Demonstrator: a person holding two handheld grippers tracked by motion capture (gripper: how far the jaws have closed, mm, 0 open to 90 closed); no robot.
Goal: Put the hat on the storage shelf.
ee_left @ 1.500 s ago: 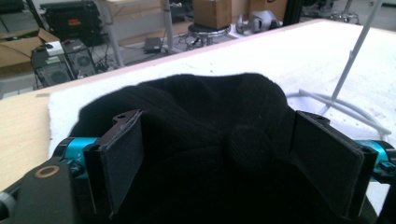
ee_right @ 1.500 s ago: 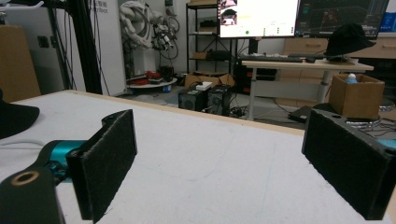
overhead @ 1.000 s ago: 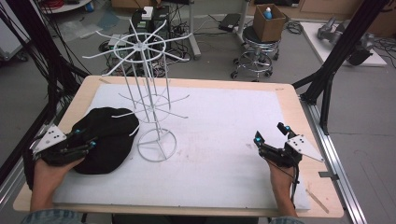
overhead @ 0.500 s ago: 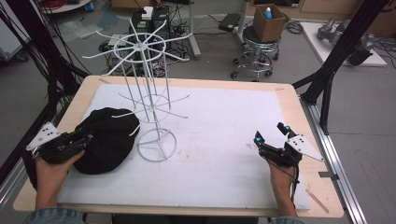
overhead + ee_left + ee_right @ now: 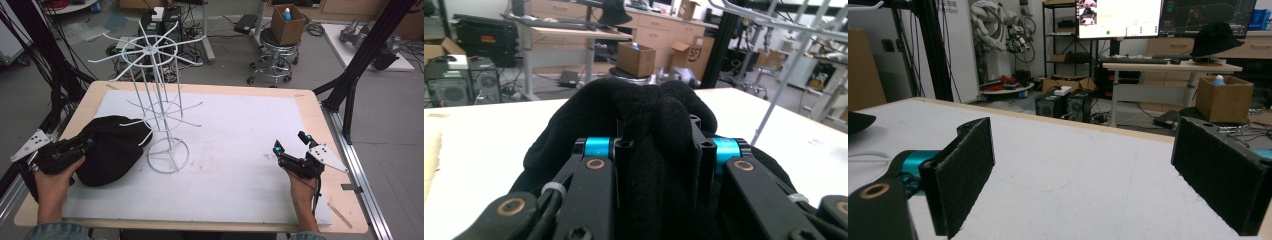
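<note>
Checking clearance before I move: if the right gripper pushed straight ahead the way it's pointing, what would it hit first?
Probably nothing nearby. The right gripper stands open with bare white mat ahead of its jaws, then the table's far edge. The wire rack looks off to its side, though depth is hard to judge.

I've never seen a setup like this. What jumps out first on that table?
The tall white wire rack stands left of the table's middle, its spokes bare. Beside its ring base lies a black hat, bunched between the shut jaws of the left gripper. The right gripper rests open at the right edge.
</note>
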